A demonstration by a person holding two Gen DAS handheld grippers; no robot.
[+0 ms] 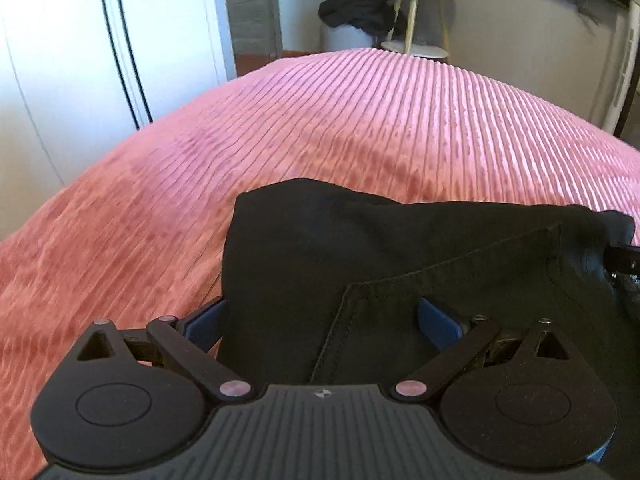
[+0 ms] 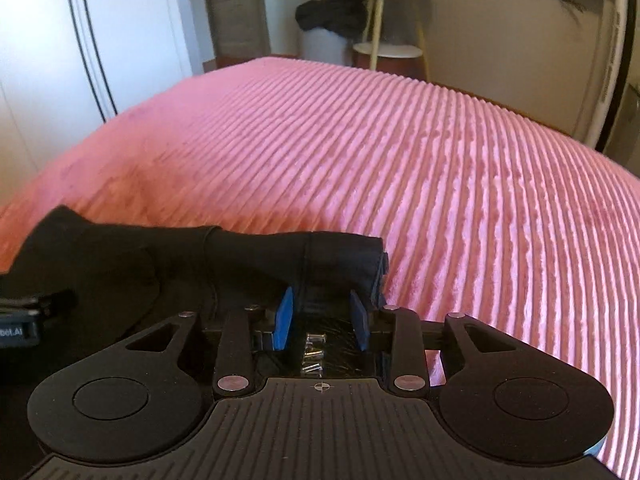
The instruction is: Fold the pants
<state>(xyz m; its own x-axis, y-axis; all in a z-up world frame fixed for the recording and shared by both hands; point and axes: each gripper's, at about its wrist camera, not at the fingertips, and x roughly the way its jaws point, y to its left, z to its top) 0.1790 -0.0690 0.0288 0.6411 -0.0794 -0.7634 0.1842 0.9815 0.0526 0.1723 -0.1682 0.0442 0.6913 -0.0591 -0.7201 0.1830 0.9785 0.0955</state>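
Black pants point(image 1: 400, 264) lie bunched on the pink bed point(image 1: 320, 120). The left gripper point(image 1: 320, 316) gapes wide, cloth hiding its left pad. The right gripper point(image 2: 322, 314) pinches a rolled edge; pad contact is lost in the dark folds.

Bed point(image 1: 360, 120) under pink ribbed cover; black pants point(image 1: 400, 248) lie directly on it, near edge.

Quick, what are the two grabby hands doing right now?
Left gripper: open wide, black pants lying between its fingers.
Right gripper: closed on the bunched pants.
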